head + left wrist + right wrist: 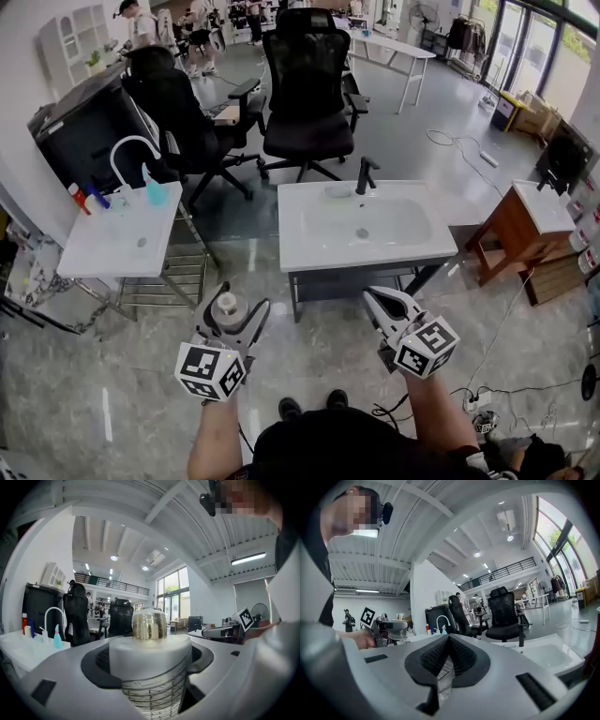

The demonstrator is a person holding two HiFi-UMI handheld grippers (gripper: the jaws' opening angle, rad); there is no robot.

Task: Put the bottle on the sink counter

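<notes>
The bottle [226, 308] has a white body and a shiny gold cap. My left gripper [232, 311] is shut on it, holding it upright low at the left, well short of the white sink counter [309, 248]. In the left gripper view the bottle [151, 663] fills the space between the jaws. My right gripper [373, 300] is shut with nothing in it, in front of the counter's near edge. A black faucet [365, 175] stands at the back of the basin. In the right gripper view, the sink counter [562, 660] lies to the right.
A second white sink unit [98, 253] with a white faucet and a blue spray bottle [156, 192] stands at the left. Two black office chairs [306, 84] are behind the sinks. A wooden stand [511, 234] sits at the right. Cables and a power strip [473, 405] lie on the floor.
</notes>
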